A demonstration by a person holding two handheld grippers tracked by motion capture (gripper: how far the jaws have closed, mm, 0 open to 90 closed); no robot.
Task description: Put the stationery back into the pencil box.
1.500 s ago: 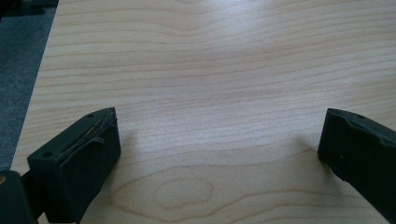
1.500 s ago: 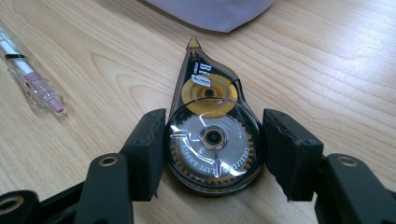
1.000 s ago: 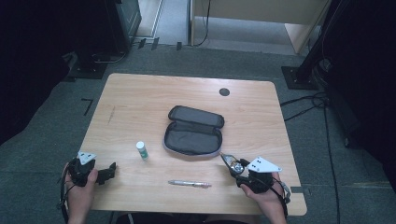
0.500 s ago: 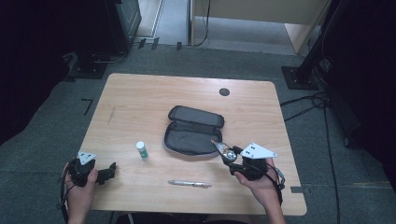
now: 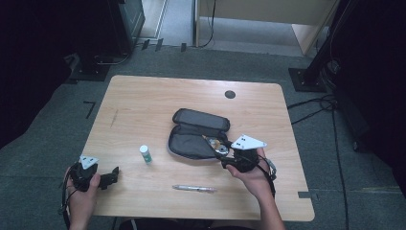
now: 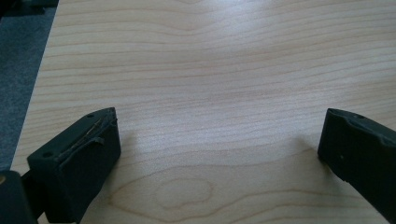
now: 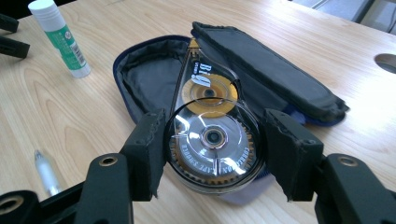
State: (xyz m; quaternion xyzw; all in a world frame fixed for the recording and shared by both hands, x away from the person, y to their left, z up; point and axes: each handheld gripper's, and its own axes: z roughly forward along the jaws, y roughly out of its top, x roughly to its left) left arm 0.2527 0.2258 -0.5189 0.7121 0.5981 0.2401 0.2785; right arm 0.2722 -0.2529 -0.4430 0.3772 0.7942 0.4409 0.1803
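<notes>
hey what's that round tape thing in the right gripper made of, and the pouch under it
The correction tape dispenser, clamped by the right gripper, looks like clear glossy plastic: gears and a gold spool show through, with glare on top. The pencil case looks like soft dark fabric, matte, with a padded lid and creased lining.

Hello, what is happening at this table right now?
A person is packing a pencil case. The right gripper is shut on a clear correction tape dispenser and holds it over the open case. The left gripper is open and rests on the table near its front left corner. A glue stick stands left of the case, and a pen lies in front of it.
</notes>
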